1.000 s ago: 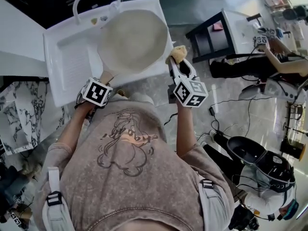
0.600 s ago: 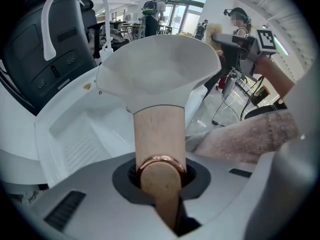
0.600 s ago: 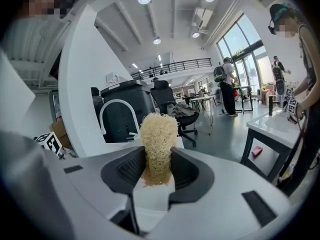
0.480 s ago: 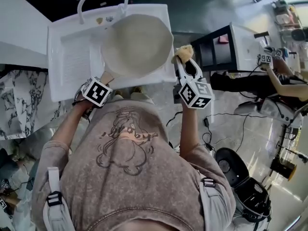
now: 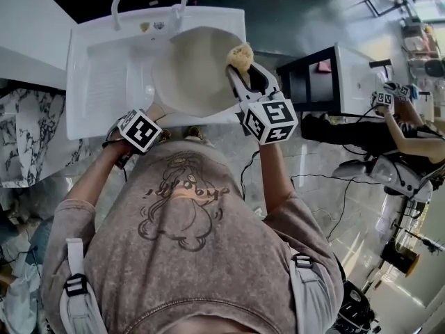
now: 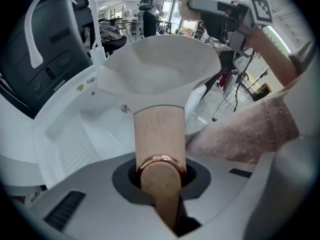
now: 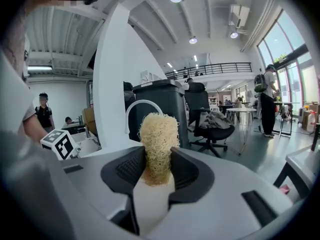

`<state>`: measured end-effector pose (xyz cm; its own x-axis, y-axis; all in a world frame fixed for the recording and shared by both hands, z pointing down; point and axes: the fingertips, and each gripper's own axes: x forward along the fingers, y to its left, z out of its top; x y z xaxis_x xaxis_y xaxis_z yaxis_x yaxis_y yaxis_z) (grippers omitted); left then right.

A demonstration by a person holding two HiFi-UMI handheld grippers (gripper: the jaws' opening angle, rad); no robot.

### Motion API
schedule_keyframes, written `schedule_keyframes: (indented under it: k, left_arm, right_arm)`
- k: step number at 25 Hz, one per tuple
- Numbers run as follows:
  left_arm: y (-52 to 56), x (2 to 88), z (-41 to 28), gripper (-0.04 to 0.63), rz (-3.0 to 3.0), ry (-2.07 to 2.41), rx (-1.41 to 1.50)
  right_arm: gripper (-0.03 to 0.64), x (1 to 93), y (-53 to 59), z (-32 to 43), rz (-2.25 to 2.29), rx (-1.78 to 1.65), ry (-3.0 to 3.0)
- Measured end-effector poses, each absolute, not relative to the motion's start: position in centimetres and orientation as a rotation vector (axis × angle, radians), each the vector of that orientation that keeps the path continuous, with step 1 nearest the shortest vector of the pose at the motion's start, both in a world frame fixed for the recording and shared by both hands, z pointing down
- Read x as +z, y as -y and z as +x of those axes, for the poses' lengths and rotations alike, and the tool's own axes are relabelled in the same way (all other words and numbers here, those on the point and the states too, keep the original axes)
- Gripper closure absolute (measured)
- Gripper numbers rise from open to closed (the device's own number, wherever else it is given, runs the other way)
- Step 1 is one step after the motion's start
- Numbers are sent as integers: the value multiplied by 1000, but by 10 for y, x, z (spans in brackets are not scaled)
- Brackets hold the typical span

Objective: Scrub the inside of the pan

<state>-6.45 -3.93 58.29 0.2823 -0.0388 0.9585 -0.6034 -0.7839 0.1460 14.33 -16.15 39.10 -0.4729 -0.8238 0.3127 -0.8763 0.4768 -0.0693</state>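
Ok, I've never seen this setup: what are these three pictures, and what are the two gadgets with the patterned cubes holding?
There is no robot here: a person holds a two-jaw gripper in each hand. The top-down picture comes from a camera on their head. The other two come from cameras riding on each gripper. The left gripper clamps the wooden handle of a pale pan, held tilted over a white sink. The right gripper pinches a yellowish scrubber by the pan's rim. Whether it touches the pan is unclear.
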Motion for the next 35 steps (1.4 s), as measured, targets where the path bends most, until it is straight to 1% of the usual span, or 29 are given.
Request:
schedule_keyframes:
  k: [7, 18, 27, 35]
  left_arm:
    - [31, 588, -52, 537, 2083, 528, 1558]
    - [27, 599, -35, 535, 2111, 433, 1622]
    - [22, 604, -24, 534, 2113, 377, 1632]
    - [20, 603, -17, 534, 2111, 362, 1622]
  right_arm:
    - [457, 406, 180, 104, 1250, 284, 2537]
    - [457, 502, 179, 41, 905, 361, 2415]
    - [457, 566, 183, 37, 821, 371, 2251]
    - [457, 597, 177, 36, 802, 339, 2214]
